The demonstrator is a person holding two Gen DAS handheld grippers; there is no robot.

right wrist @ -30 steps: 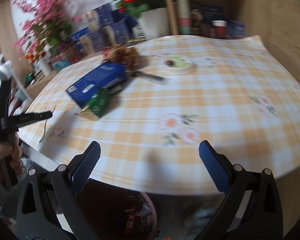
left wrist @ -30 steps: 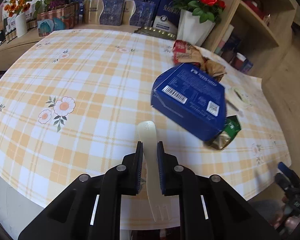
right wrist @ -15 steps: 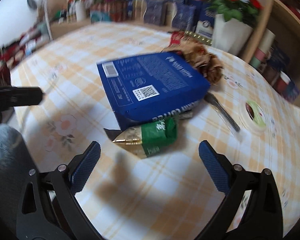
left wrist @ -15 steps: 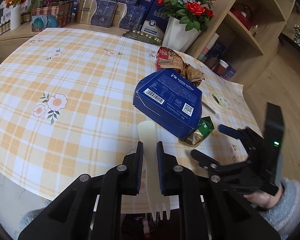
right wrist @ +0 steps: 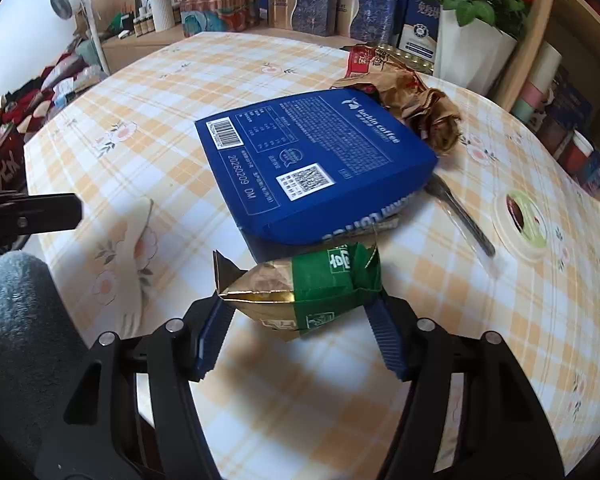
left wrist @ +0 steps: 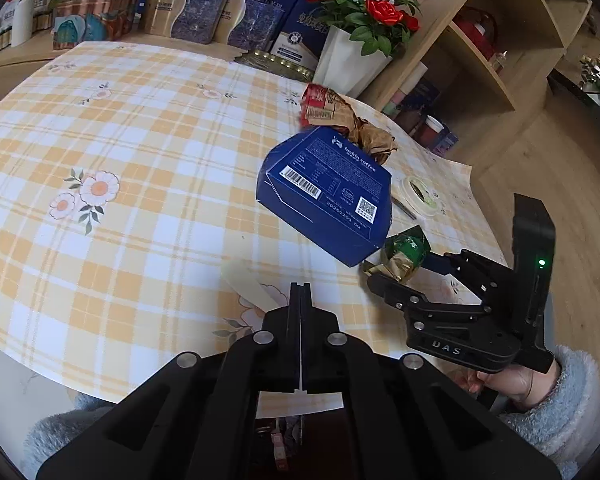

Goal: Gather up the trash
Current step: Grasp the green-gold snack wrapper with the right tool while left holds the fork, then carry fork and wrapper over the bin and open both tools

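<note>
My left gripper [left wrist: 300, 290] has its jaws shut tight together over the near table edge. A cream plastic fork [left wrist: 248, 284] lies blurred on the checked cloth just left of its tip. In the right wrist view, a gap separates the fork [right wrist: 140, 248] from the left gripper [right wrist: 74, 212]. A crumpled green and gold wrapper [right wrist: 312, 292] sits between the blue pads of my right gripper [right wrist: 300, 320]. The jaws are closing, and a pad touches each end of the wrapper. The left wrist view shows the right gripper [left wrist: 400, 270] around the wrapper [left wrist: 404, 250].
A blue coffee box [right wrist: 312, 168] lies just behind the wrapper, with a crumpled brown paper bag [right wrist: 416, 100] behind it. A metal utensil [right wrist: 460, 216] and a tape roll [right wrist: 524, 220] lie to the right. A white vase of red roses [left wrist: 352, 60], boxes and wooden shelves line the far side.
The right gripper swung over to the wrapper and narrowed its jaws onto it. The left jaws closed fully, and the fork slipped from between them off to the left.
</note>
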